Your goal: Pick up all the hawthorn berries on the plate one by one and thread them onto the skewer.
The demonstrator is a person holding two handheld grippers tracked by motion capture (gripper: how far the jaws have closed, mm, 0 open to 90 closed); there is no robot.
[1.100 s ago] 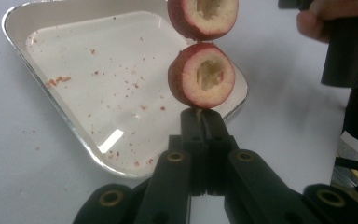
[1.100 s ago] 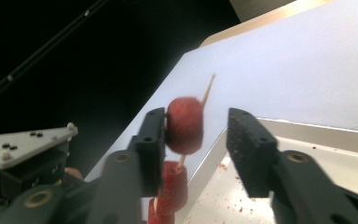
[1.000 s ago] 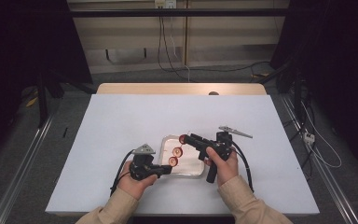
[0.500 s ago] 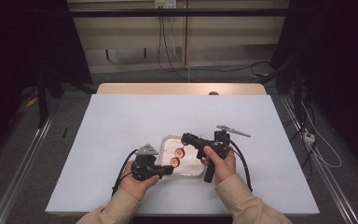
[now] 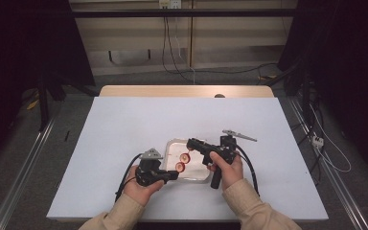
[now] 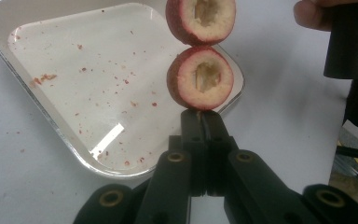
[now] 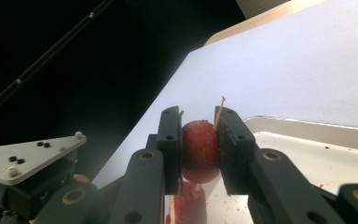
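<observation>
A broad white counter [image 5: 124, 143] is spreading across the high view, with a strip of pale wooden edge [image 5: 172, 91] showing along its far side. Black cables [image 5: 172, 52] are hanging down the beige back wall [image 5: 230, 33] and trailing across the grey floor [image 5: 67, 96]. Metal rails [image 5: 24, 163] are running along the floor on both sides. A white cable [image 5: 335, 158] is lying at the right.
</observation>
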